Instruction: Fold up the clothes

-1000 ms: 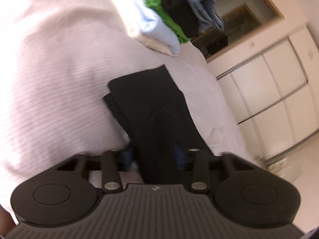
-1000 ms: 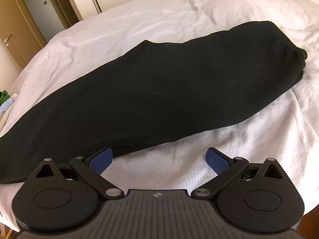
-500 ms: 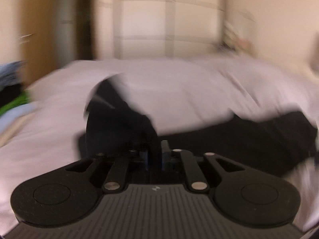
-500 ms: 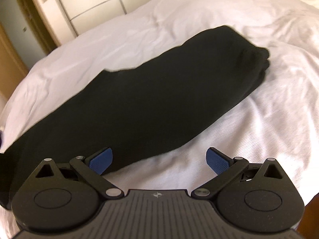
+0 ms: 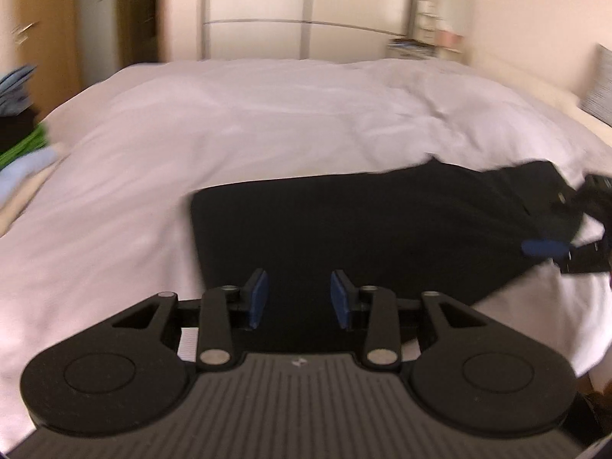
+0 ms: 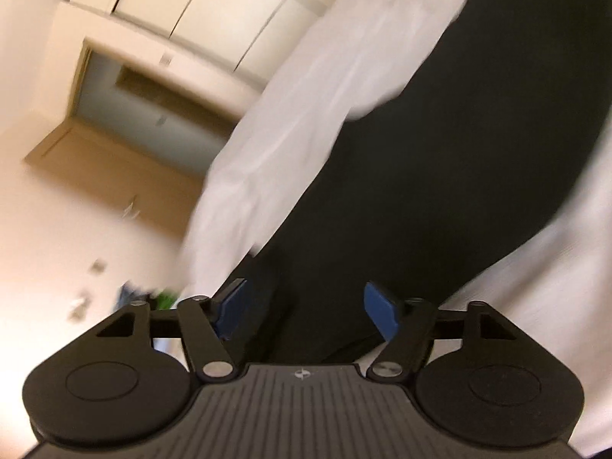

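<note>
The white bed (image 5: 267, 122) fills most of the left wrist view, its cover rumpled toward two o'clock. On it, from the centre out to three o'clock, lies the black garment (image 5: 363, 229), apparently trousers, doubled over on itself: a straight folded edge at its nine o'clock end, a dark matte cloth lying flat with hardly a wrinkle. By my reading one fold is done, and at least another remains before it can join the pile of folded clothes (image 5: 19, 134) at nine o'clock.

The left gripper (image 5: 298, 298) hangs over the near edge of the garment with its jaws narrow but opening; the blue pads show clear space between them and press on nothing. The right gripper (image 5: 573, 229) sits at the garment's three o'clock end. In its own view the right gripper (image 6: 306, 313) has jaws at a middling width and closing, with black cloth running between the pads, though neither pad visibly pinches it yet.
</note>
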Available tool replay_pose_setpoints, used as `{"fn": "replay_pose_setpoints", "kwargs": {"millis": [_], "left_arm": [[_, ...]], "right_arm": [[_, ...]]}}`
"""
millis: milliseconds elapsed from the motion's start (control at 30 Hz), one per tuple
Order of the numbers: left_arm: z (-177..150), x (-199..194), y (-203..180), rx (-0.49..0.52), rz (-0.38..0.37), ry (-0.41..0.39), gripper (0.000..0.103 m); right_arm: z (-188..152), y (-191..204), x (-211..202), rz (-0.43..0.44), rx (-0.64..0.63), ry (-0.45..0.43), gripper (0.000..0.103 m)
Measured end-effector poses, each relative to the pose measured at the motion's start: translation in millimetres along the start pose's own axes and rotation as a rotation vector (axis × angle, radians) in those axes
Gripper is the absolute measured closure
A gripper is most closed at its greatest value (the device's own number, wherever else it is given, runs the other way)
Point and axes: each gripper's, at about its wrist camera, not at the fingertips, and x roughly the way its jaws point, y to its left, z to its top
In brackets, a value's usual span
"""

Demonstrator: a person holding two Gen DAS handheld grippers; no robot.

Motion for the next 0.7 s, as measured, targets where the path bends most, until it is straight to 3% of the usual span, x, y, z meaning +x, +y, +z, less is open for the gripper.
{"fn": "replay_pose_setpoints", "kwargs": {"millis": [67, 167, 267, 400, 467, 500, 533, 700], "left_arm": [[6.5, 3.8, 19.6, -0.028, 0.022, 0.026, 0.071], [12.4, 7.2, 43.8, -0.06, 0.03, 0.059, 0.07], [15.8, 16.6, 54.9, -0.079, 0.01, 0.086, 0.069], [19.3, 28.6, 64.0, -0.082, 0.014, 0.111, 0.067], [21.0, 32.0, 68.1, -0.088, 0.022, 0.128, 0.067], [23.1, 35.2, 69.1, -0.089, 0.021, 0.131, 0.067], [25.1, 36.0, 68.9, -0.09, 0.02, 0.135, 0.066], [38.4, 33.6, 58.9, -0.066, -0.012, 0.121, 0.065]], "right_arm": [[-4.7, 7.4, 29.4, 0.026, -0.005, 0.068, 0.042], [-6.7, 16.5, 66.8, 0.046, 0.017, 0.136, 0.042], [-3.1, 26.0, 92.9, 0.015, 0.012, 0.16, 0.043], [-3.8, 37.7, 118.2, -0.004, -0.015, 0.183, 0.051], [-8.7, 42.0, 128.1, -0.006, -0.024, 0.189, 0.061], [-12.0, 44.1, 132.0, -0.005, -0.036, 0.194, 0.083], [-14.1, 46.4, 136.6, -0.016, -0.061, 0.191, 0.095], [-8.0, 65.9, 103.0, -0.023, -0.213, 0.038, 0.097]]}}
